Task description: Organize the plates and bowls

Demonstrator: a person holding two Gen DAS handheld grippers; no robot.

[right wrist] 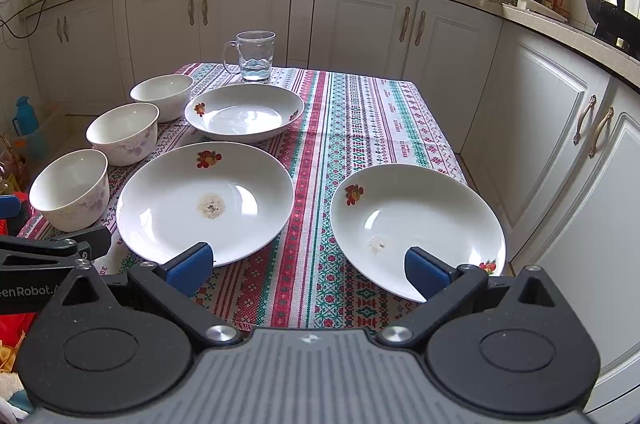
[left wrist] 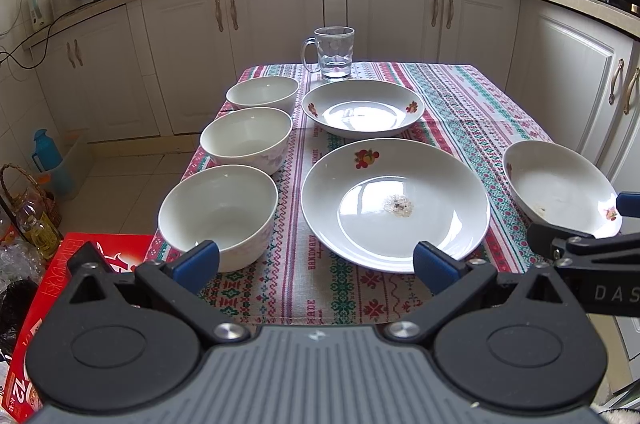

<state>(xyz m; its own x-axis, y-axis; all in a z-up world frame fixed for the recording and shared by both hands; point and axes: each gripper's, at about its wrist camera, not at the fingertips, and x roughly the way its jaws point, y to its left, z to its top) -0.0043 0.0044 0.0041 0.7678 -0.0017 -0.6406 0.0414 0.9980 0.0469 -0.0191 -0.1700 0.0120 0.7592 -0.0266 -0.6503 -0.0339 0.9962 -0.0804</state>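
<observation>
Three white bowls stand in a row on the table's left: near (left wrist: 218, 212) (right wrist: 70, 190), middle (left wrist: 246, 138) (right wrist: 122, 132), far (left wrist: 262, 94) (right wrist: 162, 92). Three white plates with fruit prints lie on the patterned cloth: a stained near one (left wrist: 394, 210) (right wrist: 204, 200), a far one (left wrist: 362, 108) (right wrist: 244, 112), and a right one (left wrist: 560, 190) (right wrist: 416, 224) near the table's right edge. My left gripper (left wrist: 316, 266) is open and empty at the front edge, between the near bowl and near plate. My right gripper (right wrist: 308, 268) is open and empty, between the near and right plates.
A glass mug (left wrist: 332, 54) (right wrist: 254, 56) with a little water stands at the table's far edge. White kitchen cabinets (left wrist: 272, 24) surround the table. A red box (left wrist: 44, 288) and bottles sit on the floor to the left.
</observation>
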